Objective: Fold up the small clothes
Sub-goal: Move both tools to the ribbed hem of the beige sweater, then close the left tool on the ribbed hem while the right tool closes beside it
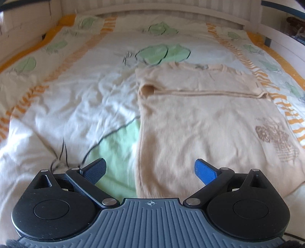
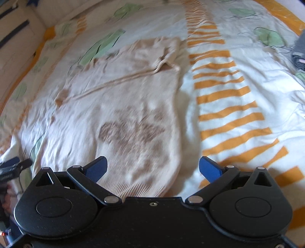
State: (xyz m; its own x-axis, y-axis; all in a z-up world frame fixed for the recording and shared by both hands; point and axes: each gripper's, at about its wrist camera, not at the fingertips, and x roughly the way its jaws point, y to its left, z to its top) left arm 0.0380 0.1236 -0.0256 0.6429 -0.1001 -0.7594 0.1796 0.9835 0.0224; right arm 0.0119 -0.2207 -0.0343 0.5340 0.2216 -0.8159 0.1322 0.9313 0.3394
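Observation:
A cream knitted sweater [image 1: 200, 124] with a brown print [image 1: 274, 137] lies flat on the bed, a sleeve folded across its upper part. My left gripper [image 1: 150, 171] is open and empty above the sweater's left edge near its hem. In the right wrist view the sweater [image 2: 122, 106] lies ahead with its ribbed hem nearest. My right gripper [image 2: 153, 168] is open and empty over the hem's right corner. The tip of the left gripper [image 2: 13, 168] shows at the left edge of that view.
The bed cover [image 1: 76, 99] is white with green shapes and orange stripes [image 2: 228, 106]. A white headboard [image 1: 152, 11] stands at the far end. A grey folded item [image 2: 299, 53] lies at the right edge of the bed.

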